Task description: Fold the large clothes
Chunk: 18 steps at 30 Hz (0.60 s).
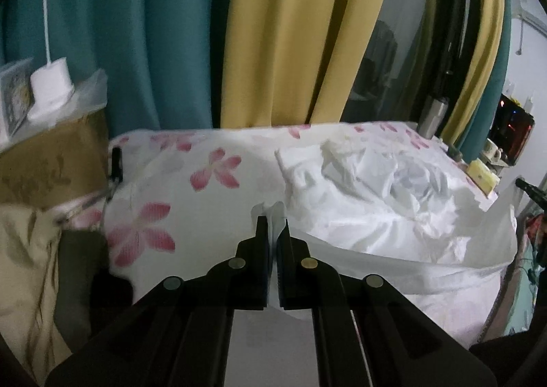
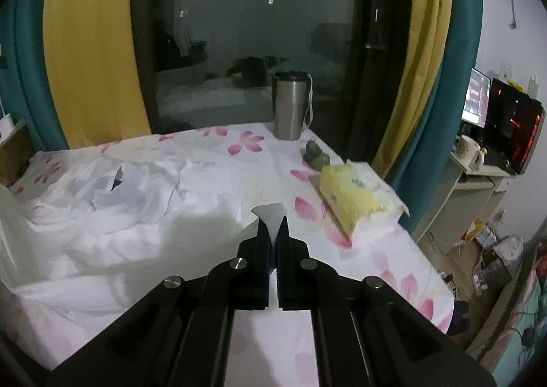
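Teal and yellow curtains hang behind a surface covered by a white cloth printed with pink flowers, and a dark glass door fills the upper middle of the right wrist view. It may be a bed or a counter; the covering hides which.

A large white garment lies crumpled across the middle and right of the left wrist view, and across the left half of the right wrist view. Its near edge is raised off the floral cloth.

The left gripper is closed narrow on a pinch of that white fabric, a small tuft of which pokes out past its tips. The right gripper is likewise clamped on a white corner. Judging by this, each one holds one end of the same edge, so the edge stays taut and can be carried over as a single fold line.

Near the far edge stands a steel tumbler with its lid on, so its contents cannot be seen. A yellow tissue pack lies just right of the right gripper, close enough that a sweeping fold could catch it. In the upper left of the left wrist view, a white lamp base sits on a side stand.
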Available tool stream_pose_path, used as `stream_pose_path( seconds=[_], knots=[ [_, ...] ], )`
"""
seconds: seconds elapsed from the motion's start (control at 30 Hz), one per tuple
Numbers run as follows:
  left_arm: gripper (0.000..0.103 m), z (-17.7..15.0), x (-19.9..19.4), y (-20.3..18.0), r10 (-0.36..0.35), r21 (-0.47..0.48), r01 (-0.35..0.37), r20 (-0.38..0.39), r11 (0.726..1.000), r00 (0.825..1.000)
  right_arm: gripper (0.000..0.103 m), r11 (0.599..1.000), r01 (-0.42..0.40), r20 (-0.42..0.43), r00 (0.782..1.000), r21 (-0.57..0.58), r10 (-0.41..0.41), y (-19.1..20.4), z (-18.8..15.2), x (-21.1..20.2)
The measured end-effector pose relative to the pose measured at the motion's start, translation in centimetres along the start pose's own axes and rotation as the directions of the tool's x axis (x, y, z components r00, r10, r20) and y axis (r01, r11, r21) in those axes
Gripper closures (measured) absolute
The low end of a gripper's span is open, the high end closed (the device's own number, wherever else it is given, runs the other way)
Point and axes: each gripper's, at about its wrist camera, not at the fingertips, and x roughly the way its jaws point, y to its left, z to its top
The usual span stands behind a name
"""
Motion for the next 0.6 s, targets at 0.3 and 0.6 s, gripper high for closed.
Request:
stream_pose_path(
  seconds=[0.3,0.6],
  knots=[
    [0.099,4.8,3.7,-0.5,-0.002,0.045,0.002,-0.005,0.999,1.0,0.101,0.999,0.025,0.074,0.997,0.035,-0.027,-0.7,3.1,3.0],
    [0.099,8.0,7.8,-0.7,0.062,0.072,-0.06,-0.03,0.996,0.998,0.101,0.998,-0.003,0.091,0.996,0.064,-0.003,-1.2,5.0,6.7]
  ],
)
